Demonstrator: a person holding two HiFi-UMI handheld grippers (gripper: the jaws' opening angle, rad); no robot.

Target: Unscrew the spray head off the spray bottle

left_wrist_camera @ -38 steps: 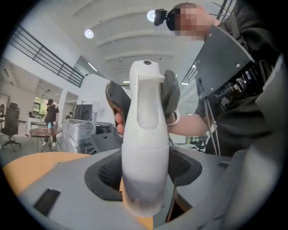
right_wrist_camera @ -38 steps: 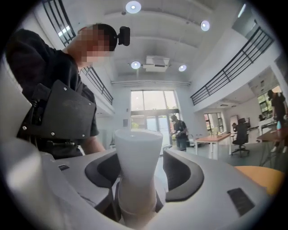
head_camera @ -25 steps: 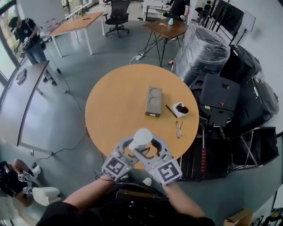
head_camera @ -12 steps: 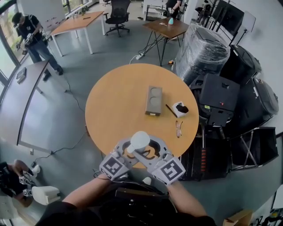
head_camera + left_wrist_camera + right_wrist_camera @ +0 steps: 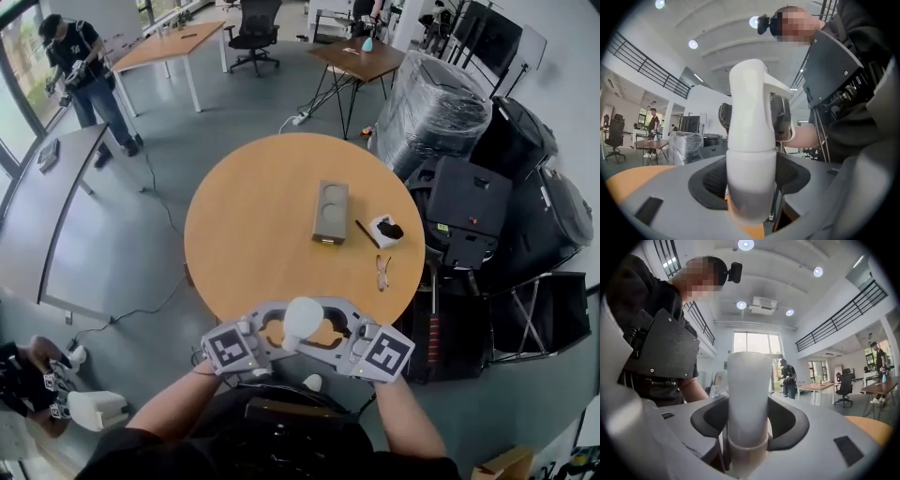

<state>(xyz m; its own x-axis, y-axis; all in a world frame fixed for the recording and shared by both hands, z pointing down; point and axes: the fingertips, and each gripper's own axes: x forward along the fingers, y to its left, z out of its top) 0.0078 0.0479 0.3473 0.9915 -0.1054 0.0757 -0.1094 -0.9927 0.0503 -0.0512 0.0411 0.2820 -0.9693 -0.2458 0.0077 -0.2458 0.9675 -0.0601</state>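
A white spray bottle (image 5: 302, 319) is held upright in the air over the near edge of the round table (image 5: 253, 216). My left gripper (image 5: 284, 330) comes in from the left and is shut on the bottle's body (image 5: 750, 187), below the collar. From the right, my right gripper (image 5: 323, 328) is shut on the spray head (image 5: 747, 390), whose white neck fills the gap between its dark pads. In the left gripper view the head's nozzle (image 5: 780, 89) points right, and one of the right gripper's pads (image 5: 781, 115) shows behind it.
On the table lie a grey block with two round recesses (image 5: 330, 212), a thin dark stick (image 5: 365, 234), a small white dish with something dark in it (image 5: 385, 229) and a pair of glasses (image 5: 382, 273). Black cases (image 5: 469, 206) and a wrapped stack (image 5: 431, 103) crowd the right side.
Both grippers have swung outward, so they now face each other nearly level, marker cubes farther apart. The bottle has come slightly nearer to me and stays between them.
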